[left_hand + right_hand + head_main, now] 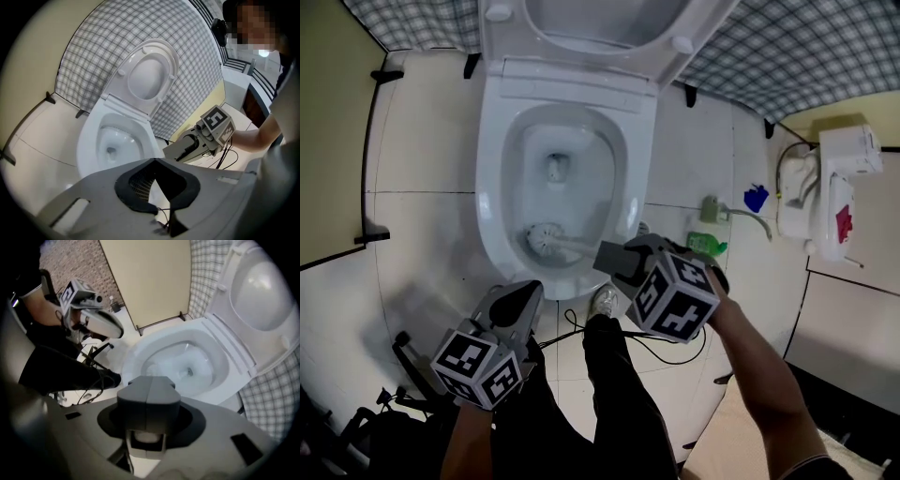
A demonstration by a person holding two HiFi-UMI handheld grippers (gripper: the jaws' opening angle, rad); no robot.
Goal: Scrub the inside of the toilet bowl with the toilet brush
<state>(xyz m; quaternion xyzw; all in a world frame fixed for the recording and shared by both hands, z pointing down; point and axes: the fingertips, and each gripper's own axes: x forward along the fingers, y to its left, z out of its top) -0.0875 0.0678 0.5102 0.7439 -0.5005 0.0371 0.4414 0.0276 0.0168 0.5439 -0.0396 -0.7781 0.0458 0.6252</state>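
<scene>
White floor tile (422,150) and checked wall covering surround the toilet bowl (492,187), seat and lid raised. Toilet brush (546,239): head low inside the bowl against the near wall, handle running up and right to the right gripper (614,258). Right gripper's jaws are clamped on the handle, whose white shaft shows between them in the right gripper view. Left gripper (517,302) hangs apart in front of the bowl, jaws apparently drawn together, nothing in them. Risks, as judged: the head works close under the front rim, so a hard upward stroke could ride over the rim and flick water onto the shoe (605,300) and the cables (666,347) on the floor just behind. A round handle in flat jaws may twist under side load, costing bristle pressure.
</scene>
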